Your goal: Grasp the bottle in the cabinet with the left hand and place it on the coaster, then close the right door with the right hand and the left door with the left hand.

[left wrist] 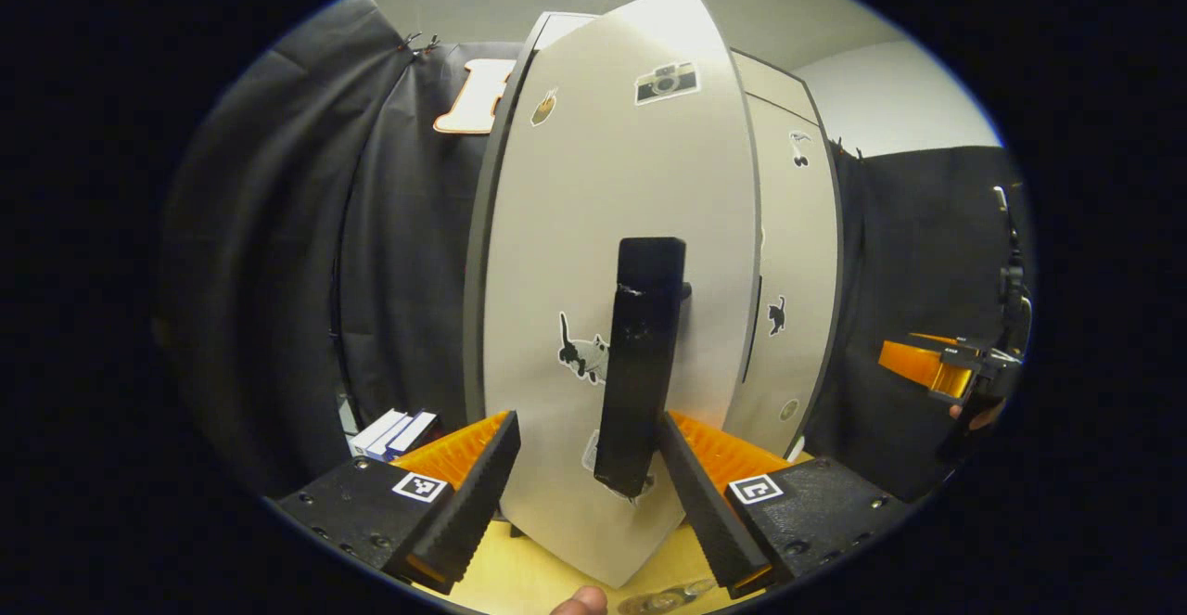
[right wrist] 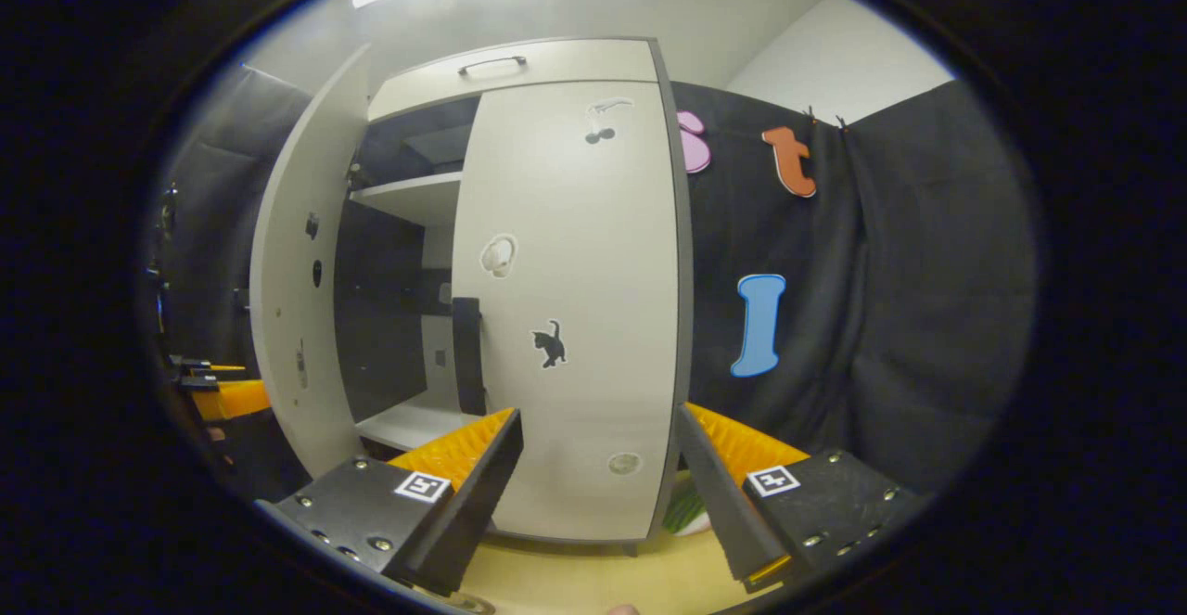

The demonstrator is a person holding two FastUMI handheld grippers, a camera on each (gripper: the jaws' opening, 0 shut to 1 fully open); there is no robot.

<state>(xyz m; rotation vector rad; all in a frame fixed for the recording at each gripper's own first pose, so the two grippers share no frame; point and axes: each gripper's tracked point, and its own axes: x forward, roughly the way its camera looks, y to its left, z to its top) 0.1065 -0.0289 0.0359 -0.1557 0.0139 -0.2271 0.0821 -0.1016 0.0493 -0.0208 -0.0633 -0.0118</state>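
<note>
The cabinet's left door point(left wrist: 593, 225) stands ajar right in front of my left gripper point(left wrist: 589, 422). Its tall black handle point(left wrist: 640, 365) hangs between my open fingers, its lower end close to the right-hand one. Beyond it the right door point(left wrist: 788, 300) lies flush with the cabinet. In the right gripper view the right door point(right wrist: 575, 318) is closed, the left door point(right wrist: 297, 300) swings outward, and bare shelves point(right wrist: 408, 198) show in the gap. My right gripper point(right wrist: 598, 414) is open and faces the closed door. A clear glassy object point(left wrist: 668, 598), possibly the bottle, sits at the bottom edge.
The cabinet stands on a yellow table point(left wrist: 519, 578). White boxes point(left wrist: 394, 431) lie to the cabinet's left. A green and white thing point(right wrist: 686, 508) sits by its right corner. Each gripper sees the other farther off: the right gripper point(left wrist: 946, 369) and the left gripper point(right wrist: 218, 392).
</note>
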